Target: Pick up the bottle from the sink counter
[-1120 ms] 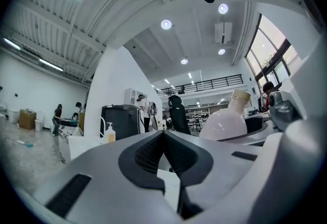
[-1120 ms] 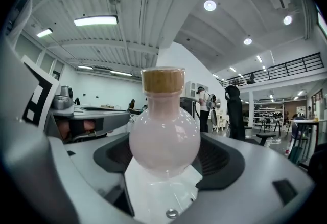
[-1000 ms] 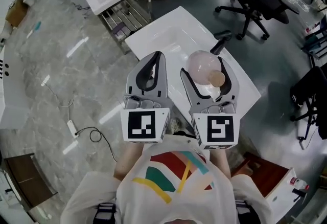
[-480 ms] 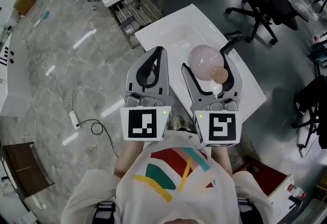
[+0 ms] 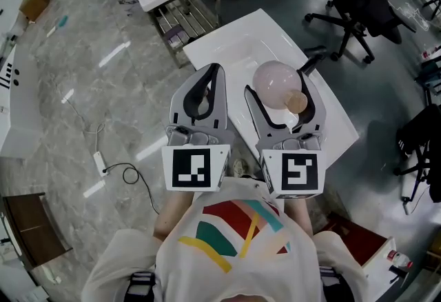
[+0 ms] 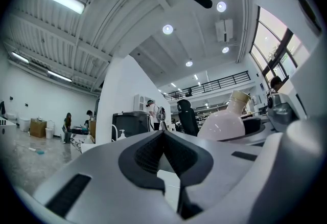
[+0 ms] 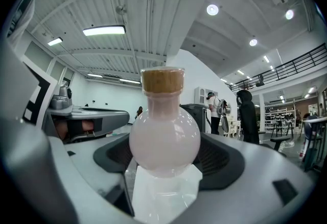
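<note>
Centrally, the right hand-held gripper [image 5: 278,95] clamps a round pink corked bottle [image 5: 272,82]. The left hand-held gripper [image 5: 214,73] is closed.

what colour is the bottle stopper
Tan, like cork: the stopper of the bottle; clearest in the right gripper view.

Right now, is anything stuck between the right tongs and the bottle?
No, nothing visible is in the way. The right tongs hold the round pink bottle directly, with its belly pressed between the two jaws.
</note>
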{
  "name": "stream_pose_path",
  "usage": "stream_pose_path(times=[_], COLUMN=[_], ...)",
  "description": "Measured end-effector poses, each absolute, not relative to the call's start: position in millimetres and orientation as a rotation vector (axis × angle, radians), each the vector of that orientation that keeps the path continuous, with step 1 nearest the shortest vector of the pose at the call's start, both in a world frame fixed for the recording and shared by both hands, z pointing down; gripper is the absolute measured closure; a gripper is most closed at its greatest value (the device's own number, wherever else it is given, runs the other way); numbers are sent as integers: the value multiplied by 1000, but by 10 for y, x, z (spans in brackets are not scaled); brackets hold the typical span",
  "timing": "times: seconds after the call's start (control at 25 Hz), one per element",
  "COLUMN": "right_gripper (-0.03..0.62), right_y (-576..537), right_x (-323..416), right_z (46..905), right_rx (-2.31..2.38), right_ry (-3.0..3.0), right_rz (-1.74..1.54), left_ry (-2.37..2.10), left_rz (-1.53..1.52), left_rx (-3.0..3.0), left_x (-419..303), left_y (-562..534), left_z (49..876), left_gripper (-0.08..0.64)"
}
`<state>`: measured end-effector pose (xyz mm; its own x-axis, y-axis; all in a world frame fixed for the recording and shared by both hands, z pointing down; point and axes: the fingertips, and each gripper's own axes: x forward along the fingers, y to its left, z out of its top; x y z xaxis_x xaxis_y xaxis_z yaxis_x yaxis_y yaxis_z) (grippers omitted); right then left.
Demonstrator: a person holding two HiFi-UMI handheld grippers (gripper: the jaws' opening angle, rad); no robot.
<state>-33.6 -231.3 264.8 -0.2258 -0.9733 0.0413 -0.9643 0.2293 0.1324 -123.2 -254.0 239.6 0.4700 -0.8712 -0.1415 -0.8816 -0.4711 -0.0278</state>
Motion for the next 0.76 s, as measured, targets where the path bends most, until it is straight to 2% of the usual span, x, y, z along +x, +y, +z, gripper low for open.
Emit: stream_pose_path(times=[0.76], right_gripper=[202], right_y=[-2313], right_x=[-341], right_z=[2612], right_rx=[1887], right_ry=[-2366], right_rz=[-129], left_ry=[1561], left_rz=[168], left_rx=[-2615], left_x=[-1279], left_y=[-2537], left_z=[2402], left_gripper=[543])
